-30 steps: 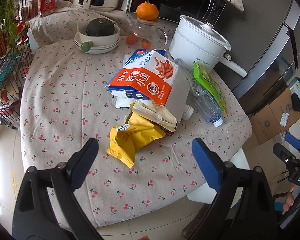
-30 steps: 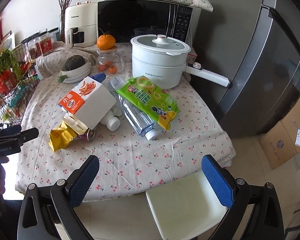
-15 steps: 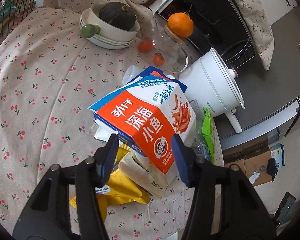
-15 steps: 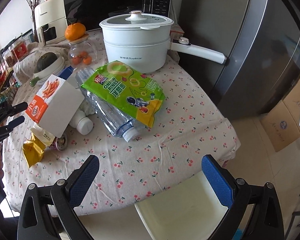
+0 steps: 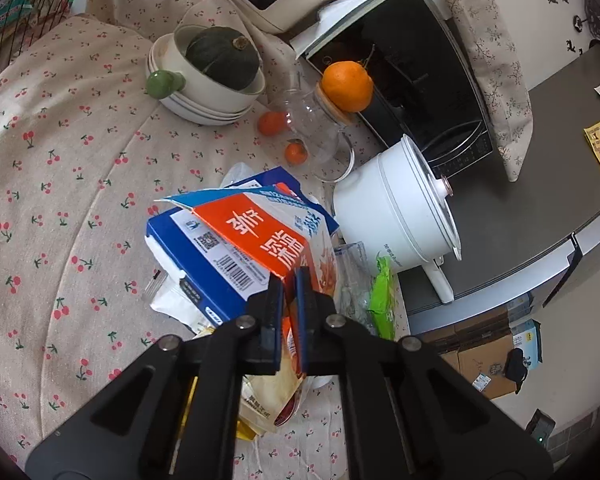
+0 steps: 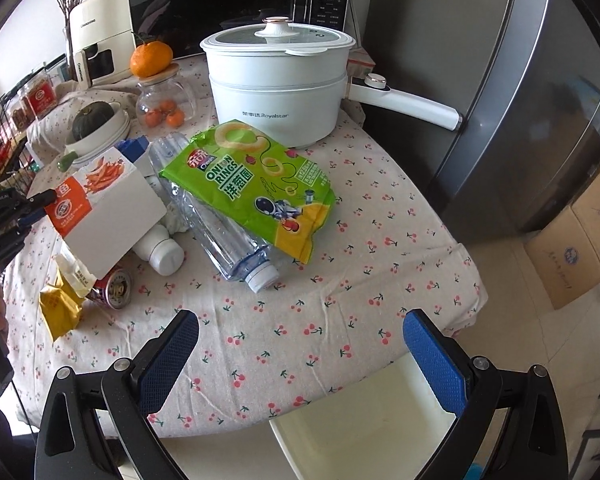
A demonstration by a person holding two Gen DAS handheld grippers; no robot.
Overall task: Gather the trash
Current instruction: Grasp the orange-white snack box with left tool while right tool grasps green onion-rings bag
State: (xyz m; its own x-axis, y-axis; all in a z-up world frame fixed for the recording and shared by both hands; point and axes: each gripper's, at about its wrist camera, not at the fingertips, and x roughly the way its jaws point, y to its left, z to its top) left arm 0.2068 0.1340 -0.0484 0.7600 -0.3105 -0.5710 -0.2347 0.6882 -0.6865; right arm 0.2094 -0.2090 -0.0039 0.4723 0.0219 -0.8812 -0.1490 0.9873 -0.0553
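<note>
The orange-and-white snack box [image 5: 260, 240] sits atop the trash pile near the table's left edge, its flap pinched between the narrow jaws of the left gripper [image 5: 289, 280]. The right gripper [image 6: 300, 344] (jaws spread wide) hovers over the cherry-print tablecloth [image 6: 340, 280] at the front edge, above a white bin [image 6: 360, 420].

a white pot [image 6: 278, 88] with a long handle stands at the back of the bench [image 6: 380, 216], in front of a microwave [image 6: 236, 4]. left of it an orange [image 6: 151, 59] sits on a glass jar [image 6: 164, 100] that holds small oranges, and further left a dark squash [image 5: 223, 58] rests in stacked bowls [image 5: 204, 96]. a fridge [image 6: 540, 92] and cardboard boxes [image 6: 580, 232] are to the right.
</note>
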